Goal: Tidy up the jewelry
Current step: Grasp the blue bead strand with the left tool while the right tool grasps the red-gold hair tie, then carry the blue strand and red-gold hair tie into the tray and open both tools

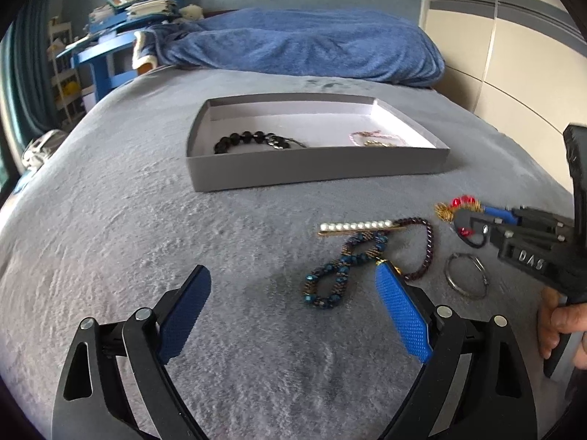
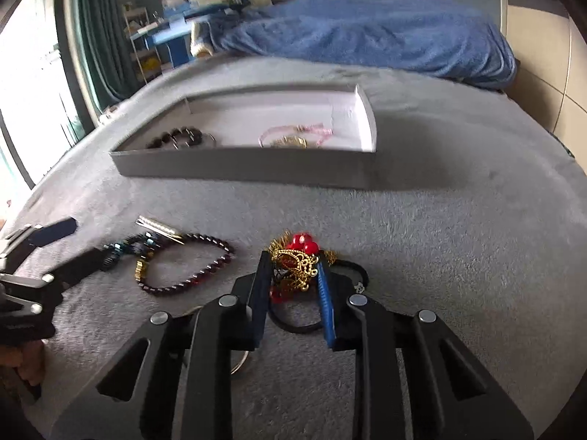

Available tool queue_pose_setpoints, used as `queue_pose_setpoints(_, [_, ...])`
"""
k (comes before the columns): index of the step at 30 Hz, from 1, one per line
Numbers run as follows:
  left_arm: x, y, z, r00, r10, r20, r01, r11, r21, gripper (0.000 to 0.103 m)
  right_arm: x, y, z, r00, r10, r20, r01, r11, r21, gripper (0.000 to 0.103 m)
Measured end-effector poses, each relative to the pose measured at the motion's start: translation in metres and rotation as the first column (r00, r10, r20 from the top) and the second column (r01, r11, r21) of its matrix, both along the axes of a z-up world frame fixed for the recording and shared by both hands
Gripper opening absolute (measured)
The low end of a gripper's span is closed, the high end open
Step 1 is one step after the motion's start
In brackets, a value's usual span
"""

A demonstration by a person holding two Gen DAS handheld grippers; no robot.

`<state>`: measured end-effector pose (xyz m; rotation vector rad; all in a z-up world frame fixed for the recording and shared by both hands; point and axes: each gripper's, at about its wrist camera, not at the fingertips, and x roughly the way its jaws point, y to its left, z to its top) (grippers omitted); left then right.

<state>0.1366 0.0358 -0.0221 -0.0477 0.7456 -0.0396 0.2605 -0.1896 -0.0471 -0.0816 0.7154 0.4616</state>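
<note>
At the bottom centre of the right wrist view, our right gripper [image 2: 291,275] has its fingers narrowed around a gold and red hair tie [image 2: 299,262] lying on the grey bed [image 2: 458,256]; the pads look pressed on the gold ornament. We judge the hold risky: the filigree is uneven, so it could slip, and the black elastic loop trailing below could snag on the blanket.

Our left gripper [image 1: 293,304] hovers with fingers wide and empty at the bottom of its view, just beside the blue bead bracelet [image 1: 337,275]. The pearl clip [image 1: 357,226], dark red bracelet [image 1: 427,253] and metal ring [image 1: 466,275] crowd close by. The grey tray [image 2: 242,168] sits in the upper middle, holding two pieces, with bare bed before its low front wall.
</note>
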Motion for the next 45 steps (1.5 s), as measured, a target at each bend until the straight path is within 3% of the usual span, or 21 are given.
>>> queue_pose_setpoints(4, [0.002,-0.009,-0.003,0.998,-0.052,-0.022,0.052,0.999,0.009,0.080,-0.016,-0.017,0.009,0.999,-0.023,0.048,0.019,0.996,0.082,0.023])
queue_pose_setpoints(7, [0.010,-0.013,-0.010,0.994,-0.079,-0.072,0.080,0.997,0.011,0.061,-0.023,-0.030,0.011,0.997,-0.060,0.040,0.055,0.991,0.122,0.013])
queue_pose_setpoints(10, [0.016,-0.014,-0.013,0.992,-0.085,-0.097,0.086,0.996,0.013,0.058,-0.027,-0.043,0.010,0.995,-0.091,0.027,0.086,0.984,0.154,0.012])
queue_pose_setpoints(15, [0.025,-0.020,-0.016,0.989,-0.093,-0.118,0.101,0.993,0.057,0.052,-0.034,-0.055,0.009,0.992,-0.124,0.006,0.120,0.976,0.182,0.012])
queue_pose_setpoints(20, [0.022,-0.024,-0.016,0.988,-0.106,-0.110,0.116,0.989,0.089,0.023,-0.040,-0.059,0.005,0.990,-0.138,-0.008,0.137,0.974,0.182,0.012])
queue_pose_setpoints(24, [0.013,-0.021,-0.013,0.991,-0.104,-0.086,0.110,0.992,0.069,0.015,-0.044,-0.060,0.004,0.990,-0.140,-0.015,0.140,0.974,0.176,0.012])
queue_pose_setpoints(34, [-0.015,0.009,0.002,0.997,-0.074,-0.026,0.071,0.992,-0.104,0.015,-0.050,-0.053,0.007,0.993,-0.116,0.018,0.112,0.982,0.151,0.012])
queue_pose_setpoints(45, [-0.031,0.015,0.037,0.994,-0.104,0.045,0.109,0.985,-0.133,0.015,-0.055,-0.038,0.020,0.997,-0.059,0.052,0.052,0.990,0.128,0.012])
